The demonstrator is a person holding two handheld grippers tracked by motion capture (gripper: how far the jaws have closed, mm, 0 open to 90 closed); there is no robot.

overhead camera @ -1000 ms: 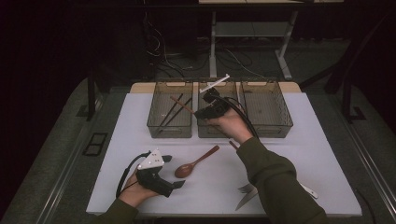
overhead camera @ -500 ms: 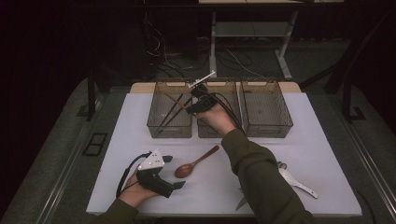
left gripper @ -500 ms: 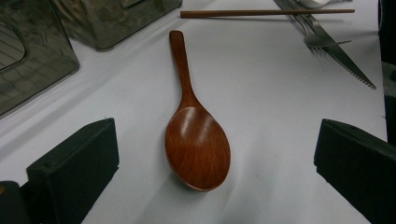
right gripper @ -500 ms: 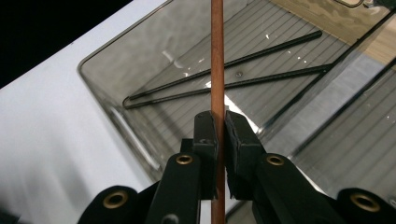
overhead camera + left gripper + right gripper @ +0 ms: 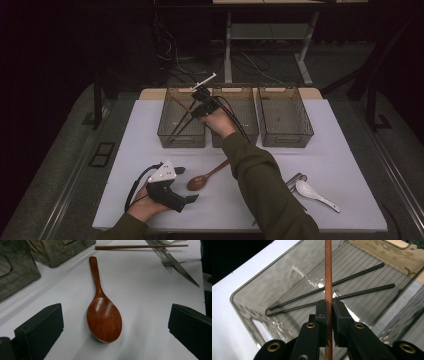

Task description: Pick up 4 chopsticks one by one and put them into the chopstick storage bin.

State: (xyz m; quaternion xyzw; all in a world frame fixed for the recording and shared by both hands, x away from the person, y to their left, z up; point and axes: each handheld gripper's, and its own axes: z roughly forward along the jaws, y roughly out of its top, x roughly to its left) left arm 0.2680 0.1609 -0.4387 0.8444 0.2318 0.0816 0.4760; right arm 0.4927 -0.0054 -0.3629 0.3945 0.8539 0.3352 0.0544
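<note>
Item: brown wooden chopstick (image 5: 328, 270), pinched between the pressed-together jaws of the right gripper (image 5: 330, 305) and held over the far-left smoked plastic bin (image 5: 182, 117), its long axis running away from the jaws and crossing above the two black chopsticks (image 5: 329, 288) that lay slantwise on the bin floor directly beneath. Left gripper (image 5: 170, 189), jaws spread and holding nothing, rested near the table's near-left edge with the wooden spoon (image 5: 103, 315) lying between and just ahead of its jaws, handle pointing away. A second brown chopstick (image 5: 141, 247), a serrated knife (image 5: 180, 267) and a white ceramic spoon (image 5: 315, 194) lay loose on the white tabletop (image 5: 340, 150) to the right, nearer the right arm.
</note>
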